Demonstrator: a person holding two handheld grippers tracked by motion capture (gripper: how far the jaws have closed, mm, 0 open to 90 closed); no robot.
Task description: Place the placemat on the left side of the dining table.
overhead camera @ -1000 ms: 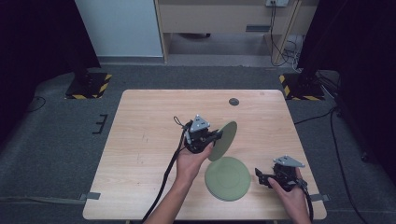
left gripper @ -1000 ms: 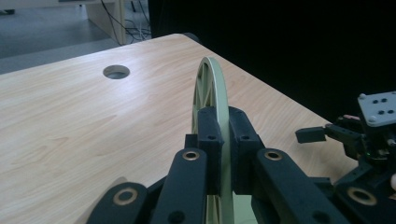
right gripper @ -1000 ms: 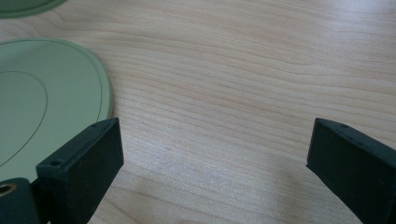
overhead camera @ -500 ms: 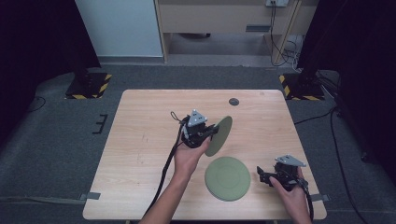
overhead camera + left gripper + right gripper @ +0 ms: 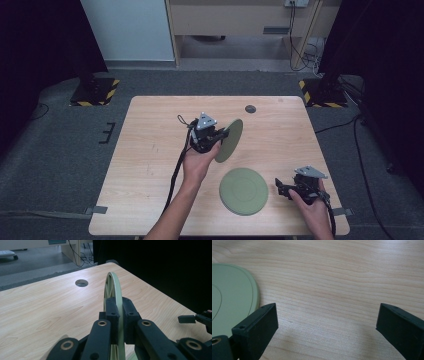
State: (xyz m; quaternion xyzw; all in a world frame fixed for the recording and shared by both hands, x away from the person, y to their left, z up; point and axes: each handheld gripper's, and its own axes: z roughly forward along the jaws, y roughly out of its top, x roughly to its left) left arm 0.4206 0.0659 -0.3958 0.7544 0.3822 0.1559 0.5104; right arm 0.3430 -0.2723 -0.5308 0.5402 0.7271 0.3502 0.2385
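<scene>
Above the middle of the table (image 5: 150, 165), the left hand-held gripper (image 5: 220, 136) carries a green plate (image 5: 230, 140) on edge, well clear of the wood. Its jaws are clamped across the plate's rim, one pad on each face, as the left gripper view makes plain: the plate (image 5: 113, 287) stands upright between them, its ribbed underside turned to one side. It looks like a thin, stiff disc, plastic or melamine by my guess, light enough to be held from one point on the rim without sagging. The smooth faces could let it swivel or slip in the pads if swung fast, so a grip at the rim with the pads well past the lip seems right, and that is where it is taken.

A second green plate (image 5: 244, 191) lies flat near the table's front edge, nothing touching it. Just to its right the right hand-held gripper (image 5: 281, 187) rests low by the table, jaws spread wide and holding nothing; in the right gripper view bare wood lies between them and the flat plate's edge (image 5: 234, 297) sits beside one jaw. A round cable hole (image 5: 250, 108) lies near the far edge.
</scene>
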